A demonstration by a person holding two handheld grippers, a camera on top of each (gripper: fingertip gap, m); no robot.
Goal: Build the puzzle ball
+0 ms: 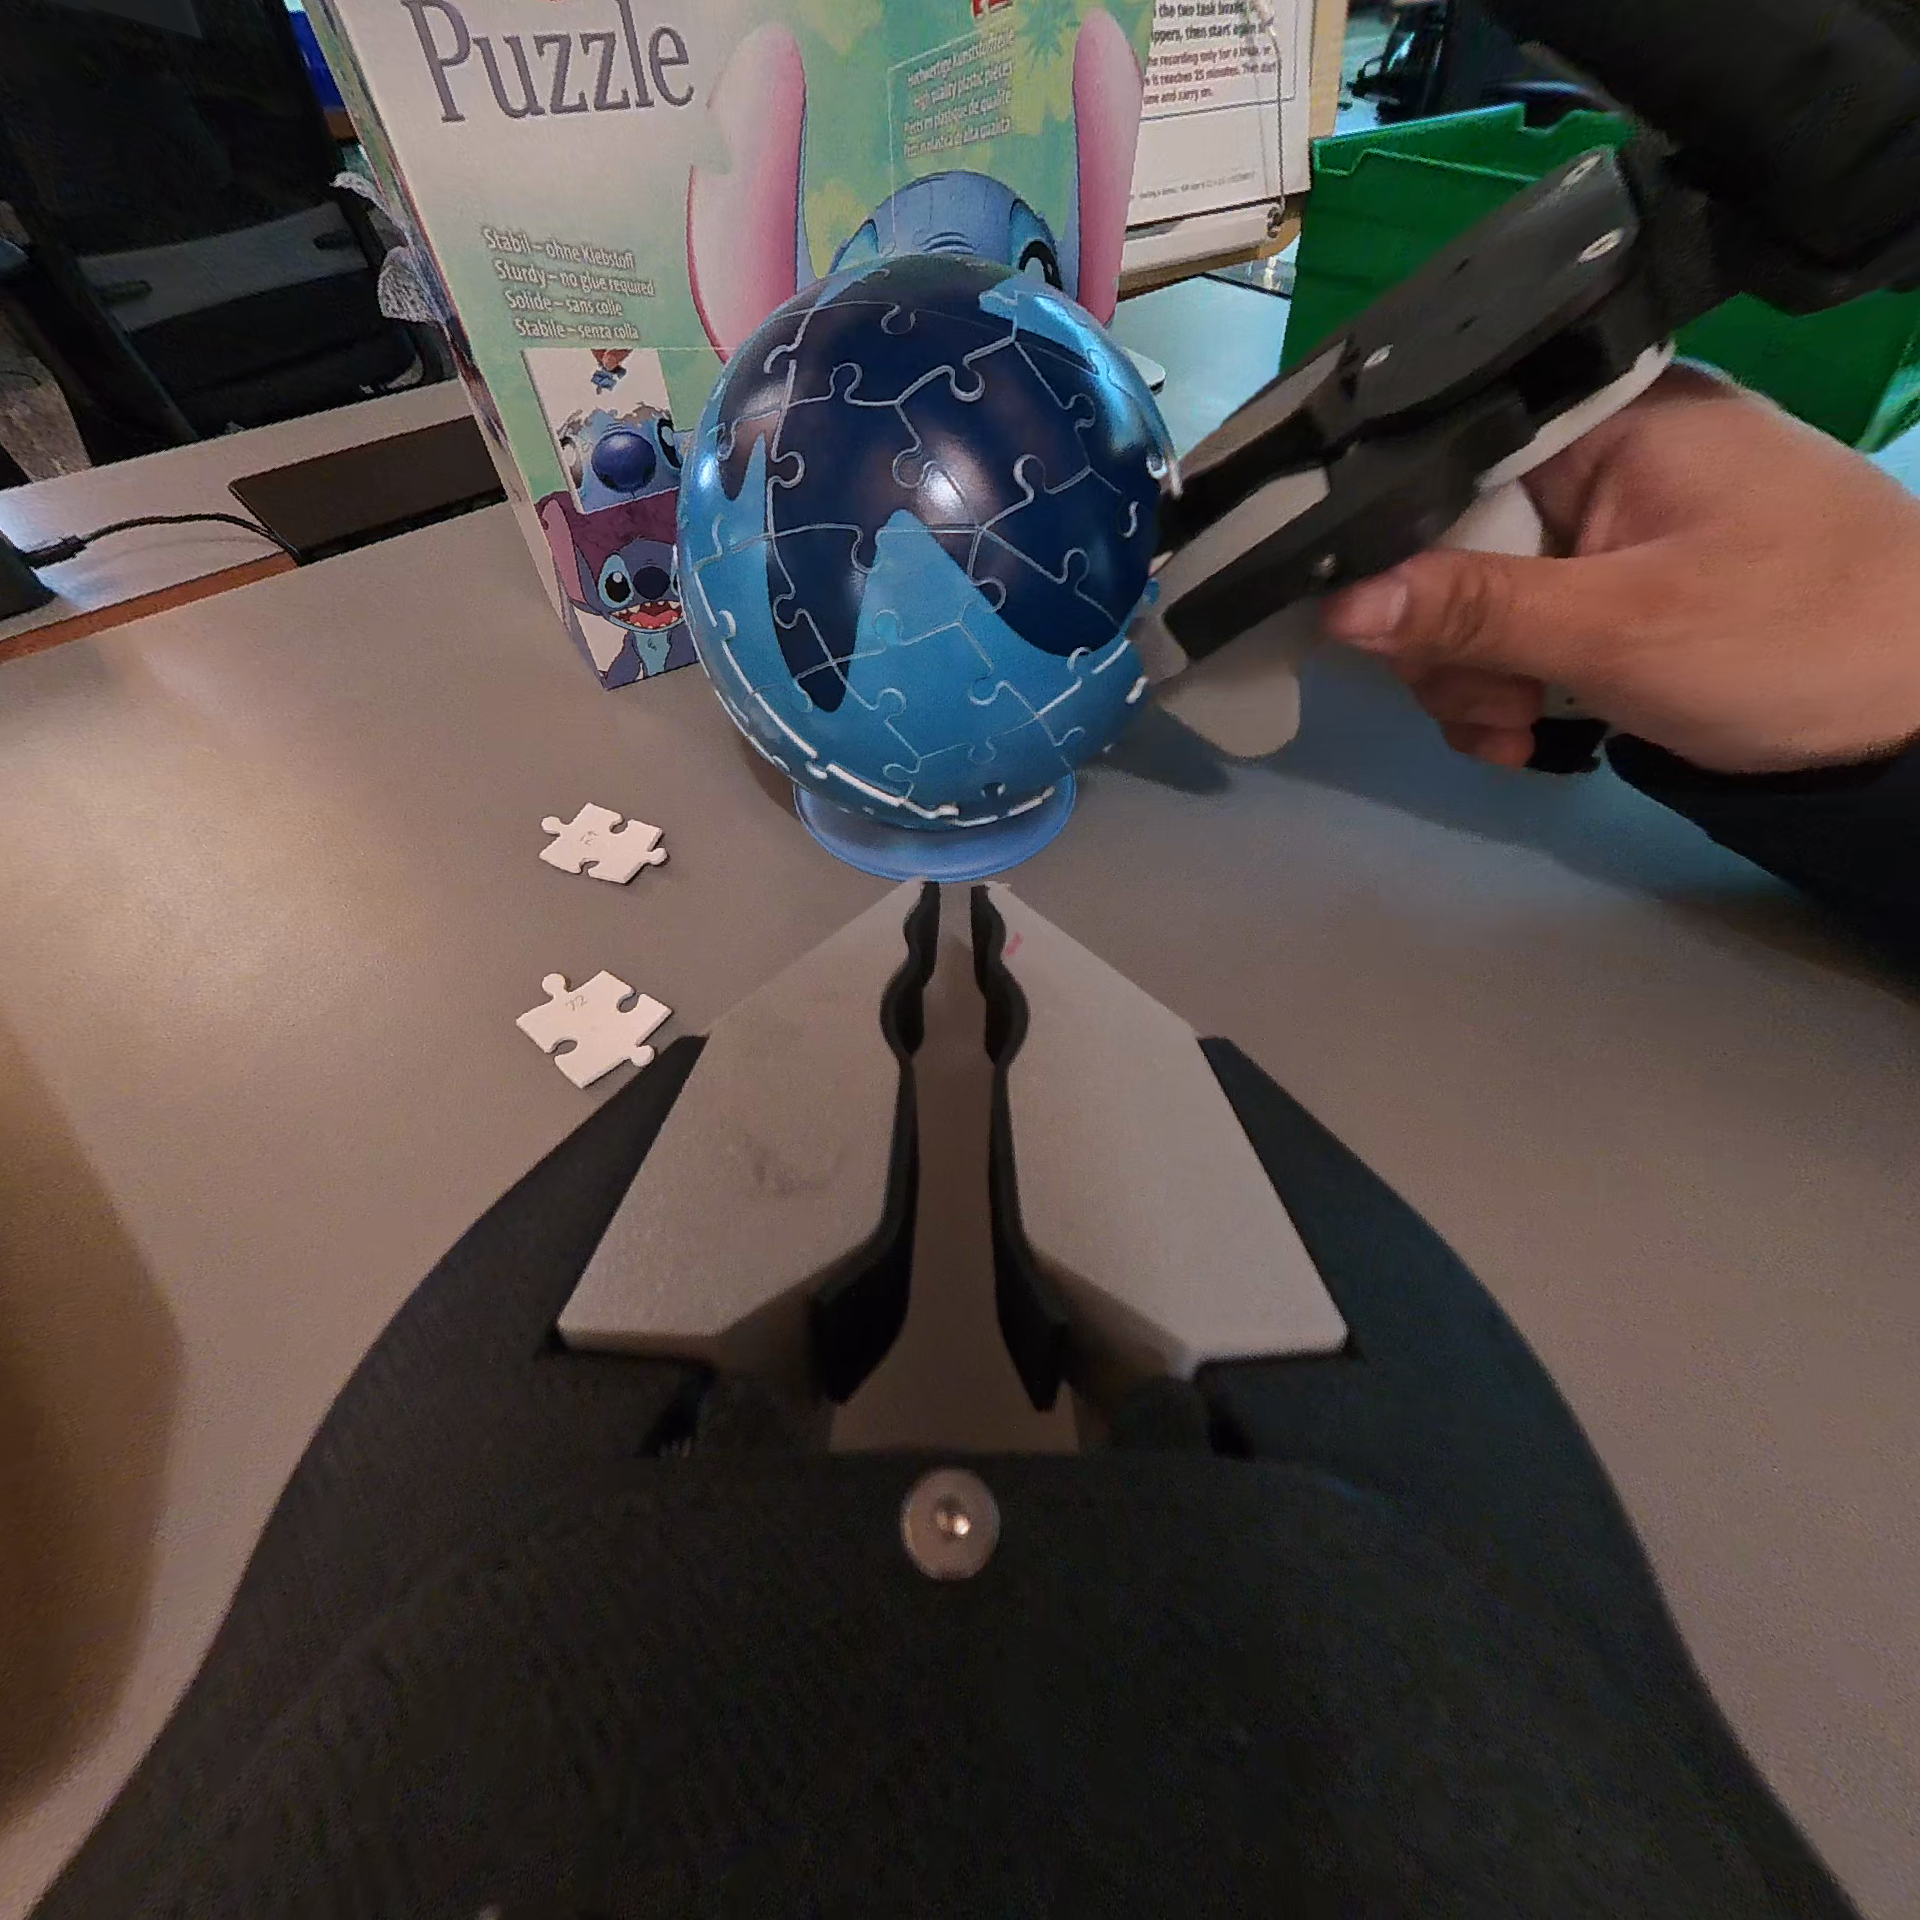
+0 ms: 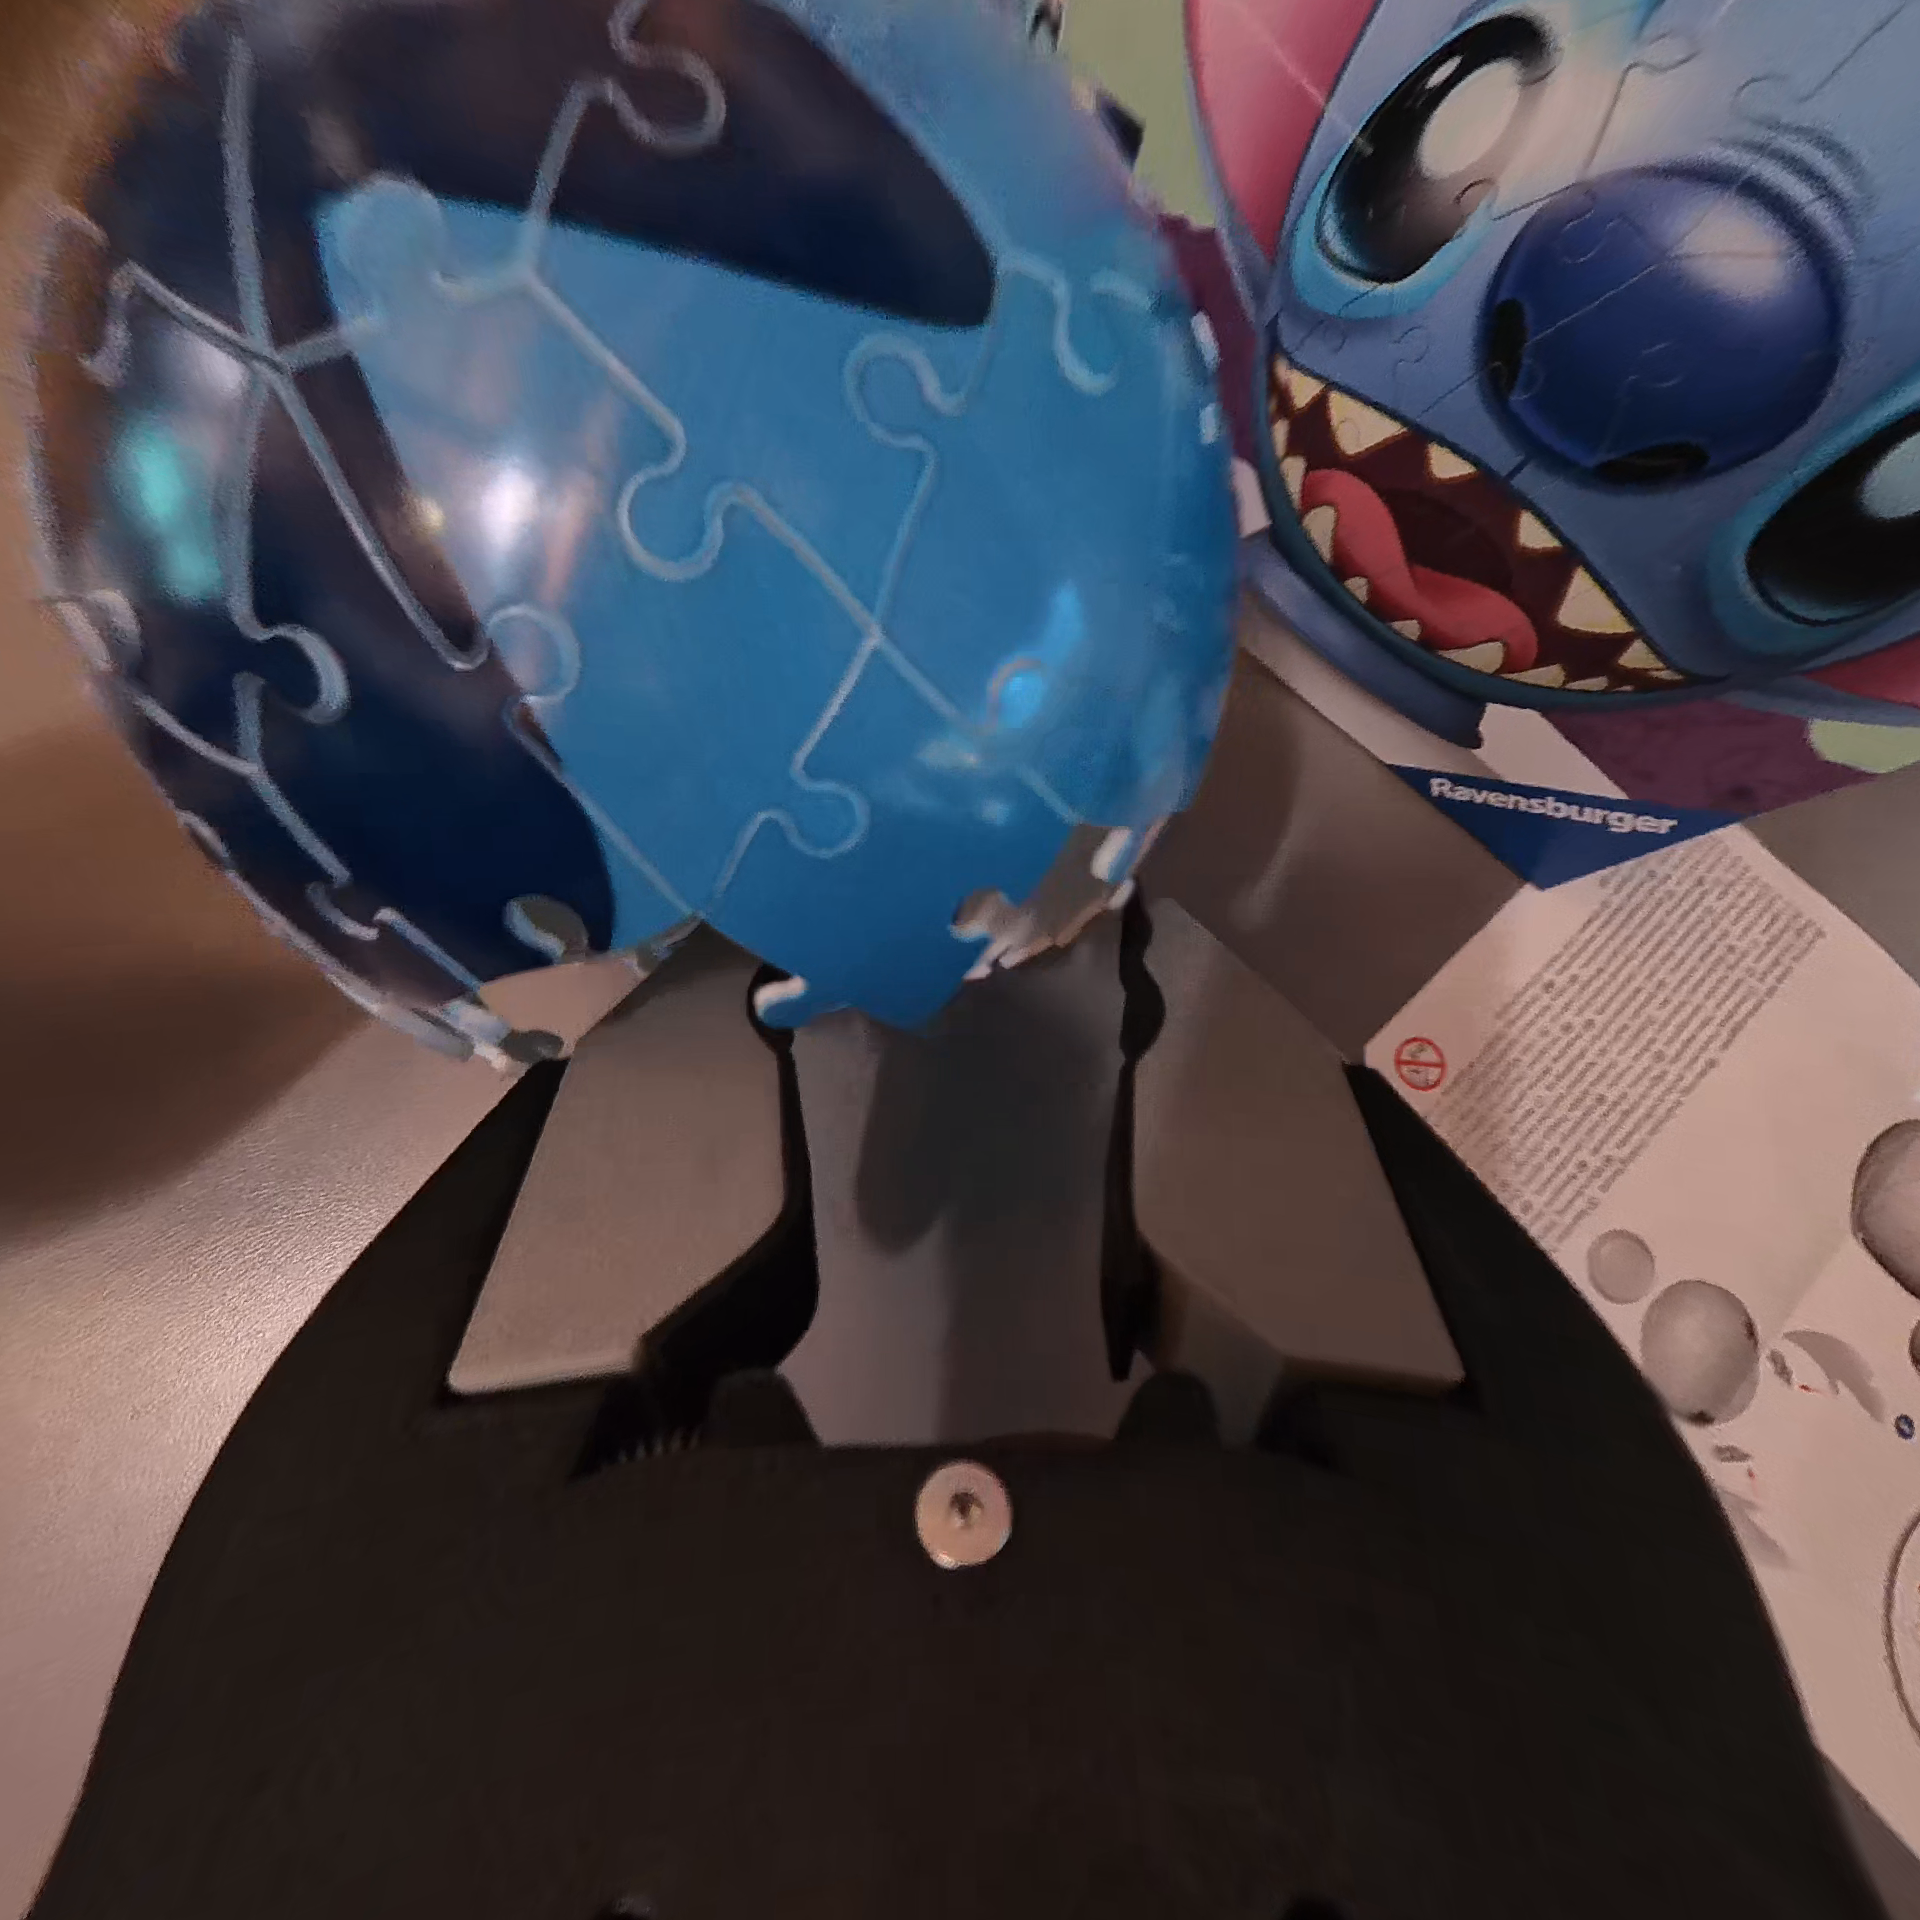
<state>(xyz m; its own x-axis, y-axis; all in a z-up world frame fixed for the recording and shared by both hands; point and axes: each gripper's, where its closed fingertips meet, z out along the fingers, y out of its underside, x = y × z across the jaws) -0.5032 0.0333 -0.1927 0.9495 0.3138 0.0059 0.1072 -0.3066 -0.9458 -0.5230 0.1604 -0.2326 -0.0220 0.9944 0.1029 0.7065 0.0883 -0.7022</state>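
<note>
The blue puzzle ball [image 1: 914, 540], partly built, rests tilted on a blue ring stand [image 1: 935, 842] on the grey table. My left gripper [image 1: 961, 896] is nearly shut, its tips against the stand's front rim; I cannot tell if it pinches it. My right gripper [image 1: 1164, 613] is open at the ball's right side, one finger above the other. In the right wrist view the ball [image 2: 727, 499] fills the top and its jagged open edge [image 2: 862, 987] sits between the right gripper's [image 2: 951, 966] tips. Two loose white pieces [image 1: 603, 842] [image 1: 592, 1027] lie face down, left of the stand.
The puzzle box [image 1: 644, 208] stands just behind the ball and also shows in the right wrist view [image 2: 1579, 364]. A green crate [image 1: 1455, 239] is at the back right. An instruction sheet [image 2: 1662, 1143] lies beside the box. A black pad with a cable [image 1: 364, 499] lies back left.
</note>
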